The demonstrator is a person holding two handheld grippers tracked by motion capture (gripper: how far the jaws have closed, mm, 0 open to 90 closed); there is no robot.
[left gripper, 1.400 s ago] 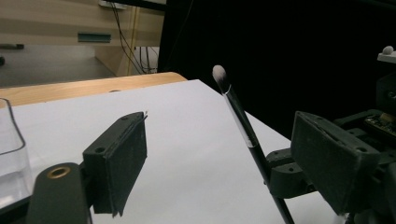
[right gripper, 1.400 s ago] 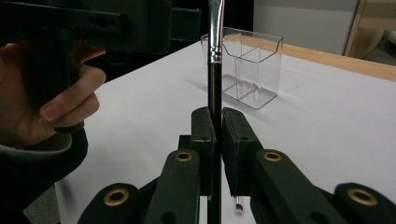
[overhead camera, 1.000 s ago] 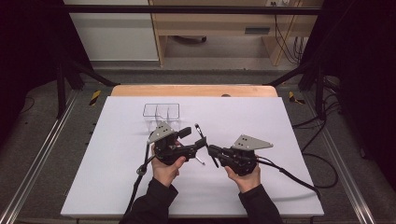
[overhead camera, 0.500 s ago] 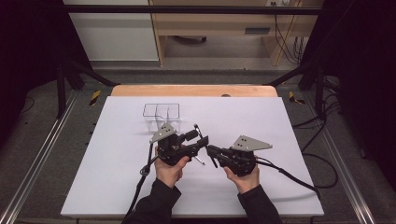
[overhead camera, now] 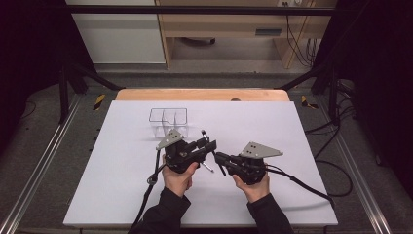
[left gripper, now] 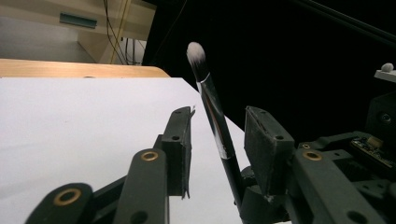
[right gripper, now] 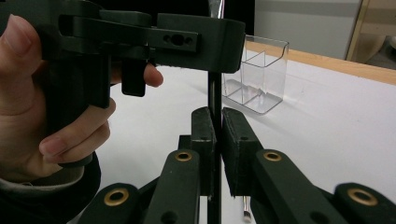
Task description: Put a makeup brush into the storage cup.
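A slim black makeup brush (left gripper: 212,107) with a white tuft stands nearly upright over the white table (overhead camera: 272,126). My right gripper (right gripper: 218,112) is shut on its lower handle (right gripper: 214,88), pads pressed on both sides. My left gripper (left gripper: 219,116) reaches around the same brush higher up. Its jaws have just been closing with the brush between them, and a gap still shows on each side, so they stand open. In the high view both grippers, left (overhead camera: 207,145) and right (overhead camera: 220,157), meet at the table's middle front, with the brush tip (overhead camera: 203,132) above them.
A clear divided container (overhead camera: 168,119) stands upright on the table behind the left hand, also seen as the clear box (right gripper: 254,79) in the right gripper view. A second small brush (overhead camera: 208,168) lies flat on the table under the grippers. Cables trail toward the front edge.
The left gripper's jaws have narrowed around the upright brush. Both hands have stayed where they were, and the right gripper keeps its hold.
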